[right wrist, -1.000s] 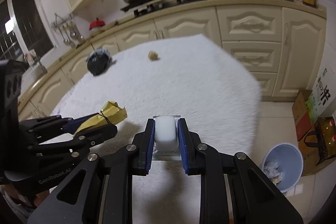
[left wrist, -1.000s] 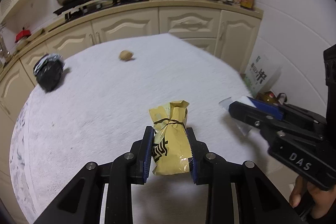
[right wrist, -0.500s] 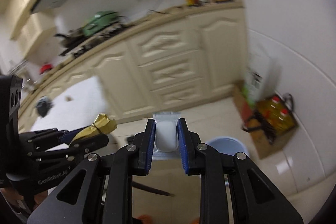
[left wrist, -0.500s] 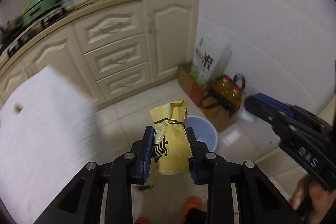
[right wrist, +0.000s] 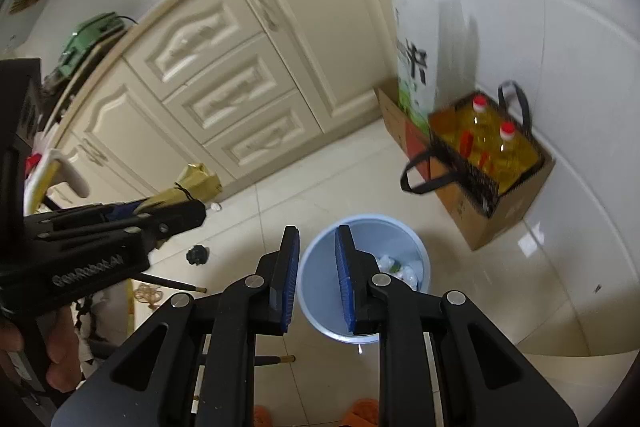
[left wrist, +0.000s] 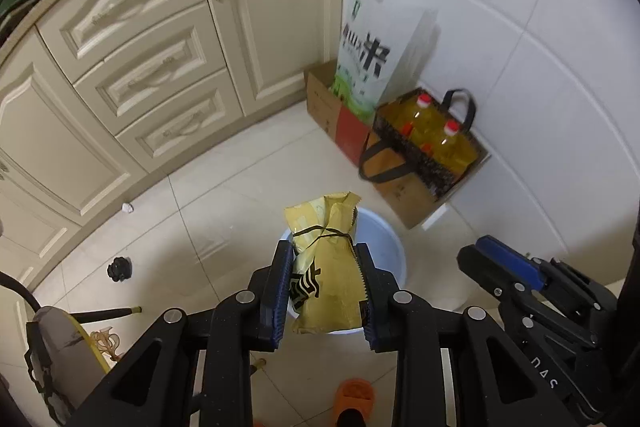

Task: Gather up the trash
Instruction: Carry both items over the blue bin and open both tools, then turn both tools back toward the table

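A yellow snack packet (left wrist: 324, 275), tied with a black band, stands upright between the pads of my left gripper (left wrist: 323, 251). Its jaws are opening, but the pads still touch the packet. It hangs right over the pale blue bin (left wrist: 382, 243) on the floor. In the right wrist view my right gripper (right wrist: 317, 233) points down at the bin (right wrist: 320, 267), jaws close together with nothing between them. White crumpled trash (right wrist: 400, 267) lies in the bin. The left gripper (right wrist: 176, 211) with the packet (right wrist: 196, 183) shows at the left. The right gripper (left wrist: 484, 251) shows at the left wrist view's right.
Cream cabinets (left wrist: 160, 75) run behind the bin. By the tiled wall stand a cardboard box with a rice bag (left wrist: 364, 59) and a bag of oil bottles (left wrist: 432, 143). On the floor lie a small black object (left wrist: 119, 268), a white scrap (left wrist: 127, 207) and an orange slipper (left wrist: 354, 393).
Both grippers swung from the white table down over the blue bin. The white piece held in the right gripper is gone from its jaws. The yellow packet stays in the left gripper.
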Available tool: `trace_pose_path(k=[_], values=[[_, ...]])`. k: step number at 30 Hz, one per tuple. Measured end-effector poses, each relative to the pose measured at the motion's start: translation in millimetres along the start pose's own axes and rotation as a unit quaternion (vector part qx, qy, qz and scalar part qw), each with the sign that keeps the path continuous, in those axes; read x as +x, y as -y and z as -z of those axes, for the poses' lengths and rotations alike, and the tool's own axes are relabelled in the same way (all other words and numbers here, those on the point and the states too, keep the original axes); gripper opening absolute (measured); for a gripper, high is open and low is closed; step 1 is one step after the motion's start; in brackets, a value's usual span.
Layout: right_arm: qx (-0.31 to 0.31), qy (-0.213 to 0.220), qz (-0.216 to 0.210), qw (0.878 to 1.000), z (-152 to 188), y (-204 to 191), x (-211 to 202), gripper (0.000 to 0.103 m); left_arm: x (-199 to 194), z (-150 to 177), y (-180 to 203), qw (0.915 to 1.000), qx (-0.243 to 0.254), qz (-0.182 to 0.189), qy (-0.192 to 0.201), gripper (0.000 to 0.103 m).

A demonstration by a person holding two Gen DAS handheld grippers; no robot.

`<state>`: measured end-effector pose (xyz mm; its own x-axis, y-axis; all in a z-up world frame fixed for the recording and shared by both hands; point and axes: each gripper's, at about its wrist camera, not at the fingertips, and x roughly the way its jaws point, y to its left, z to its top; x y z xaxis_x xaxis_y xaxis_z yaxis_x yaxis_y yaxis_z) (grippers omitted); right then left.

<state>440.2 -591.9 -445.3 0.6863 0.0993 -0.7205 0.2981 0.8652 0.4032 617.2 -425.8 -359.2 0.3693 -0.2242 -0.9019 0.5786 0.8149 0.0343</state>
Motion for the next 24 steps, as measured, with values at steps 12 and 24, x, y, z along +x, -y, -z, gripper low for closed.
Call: trace_pose_path(k=[12, 24], values=[[0.03, -0.035, 0.001, 0.999, 17.7, 15.5, 43.3, 0.022, 44.2, -14.7, -3.7, 0.9995, -0.022, -0.022, 0.003, 0.069], [-0.02, 0.028, 0.009, 0.999, -6.7, -64.9, -66.4, 0.078, -156.7, 70.8, -11.0, 0.983, -0.09, -0.073, 0.143, 0.076]])
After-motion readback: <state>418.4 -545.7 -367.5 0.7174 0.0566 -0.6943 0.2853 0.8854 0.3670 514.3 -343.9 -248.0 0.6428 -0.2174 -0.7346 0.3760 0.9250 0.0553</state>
